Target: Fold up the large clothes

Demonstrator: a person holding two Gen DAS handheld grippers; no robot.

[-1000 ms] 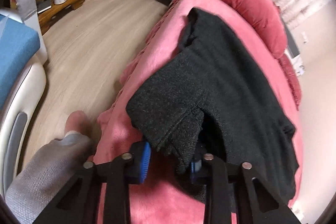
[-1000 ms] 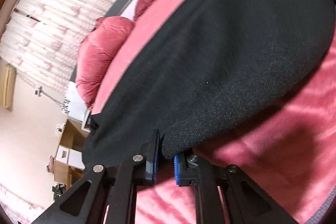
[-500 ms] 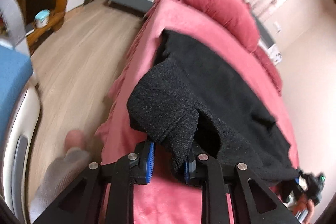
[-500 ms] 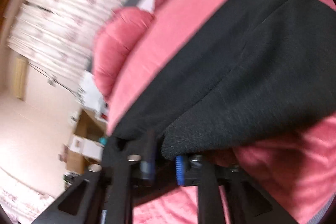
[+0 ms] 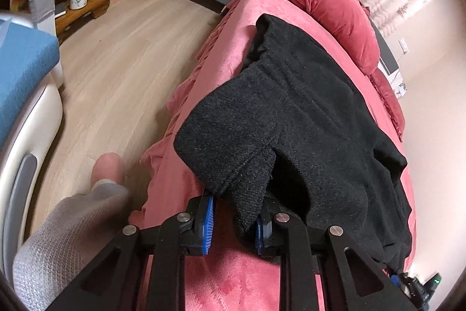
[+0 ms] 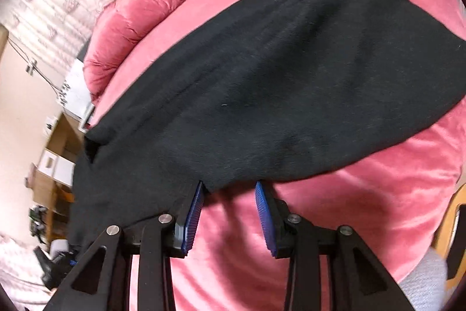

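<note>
The left claw (image 5: 234, 226) has its blue-padded fingers (image 5: 207, 223) set apart, with a hanging corner of a black knit garment (image 5: 294, 118) draped down between them; the fabric rests against the right-hand pad, and whether it is pinched cannot be told. The right claw (image 6: 230, 219) stands spread wide, its blue pads (image 6: 192, 220) clear on both sides of pink blanket, with the black knit garment's (image 6: 262, 83) near edge just touching the tip of the left-hand pad. The garment lies folded over itself lengthwise along a bed covered in a pink blanket (image 5: 233, 276). Beyond it, red pillows (image 5: 329, 5) sit at the head of the bed. Beside the bed, a wooden floor (image 5: 116, 57) shows, with a bare foot and grey trouser leg (image 5: 72, 226) near the edge.
</note>
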